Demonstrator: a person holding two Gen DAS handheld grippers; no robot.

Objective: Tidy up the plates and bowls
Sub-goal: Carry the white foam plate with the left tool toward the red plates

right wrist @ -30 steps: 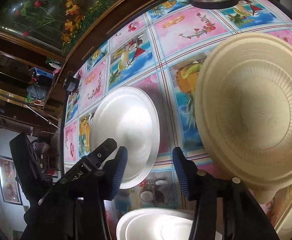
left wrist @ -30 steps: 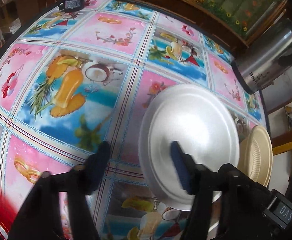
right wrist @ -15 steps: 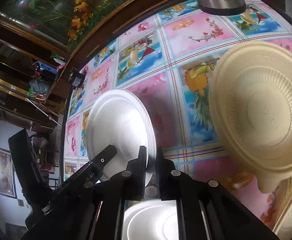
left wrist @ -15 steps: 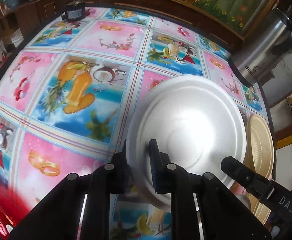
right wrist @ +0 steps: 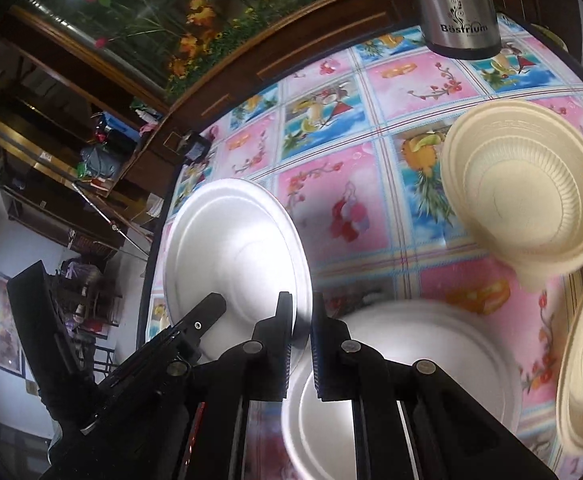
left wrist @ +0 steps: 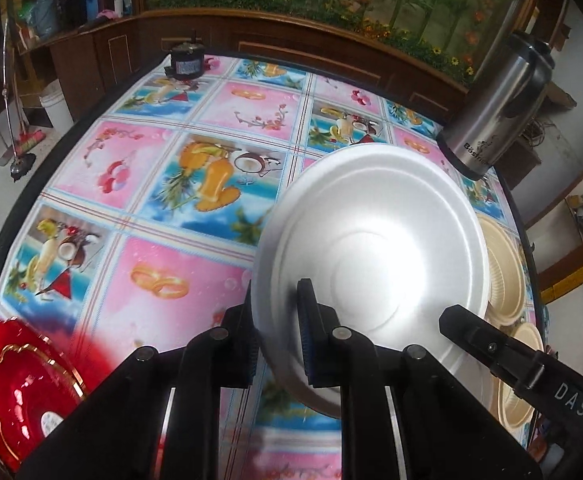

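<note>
L wrist: left gripper point(left wrist: 277, 328) jaws nearly closed, pinching near-left rim of white plate point(left wrist: 371, 264), lifted off the tablecloth point(left wrist: 179, 276).

R wrist: right gripper point(right wrist: 301, 344) clamped on same plate's right edge; white plate stack point(right wrist: 407, 384) lies just right of jaws, below — prob. drop spot.

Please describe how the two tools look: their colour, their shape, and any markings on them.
Both the left tool and the right tool are black, with two flat fingers on angular arms joined by round silver bolts. The fingers have blue ribbed pads on their inner faces. In the left wrist view a black bar at the lower right carries the white letters "DAS". No cables or sleeves are visible.
</note>
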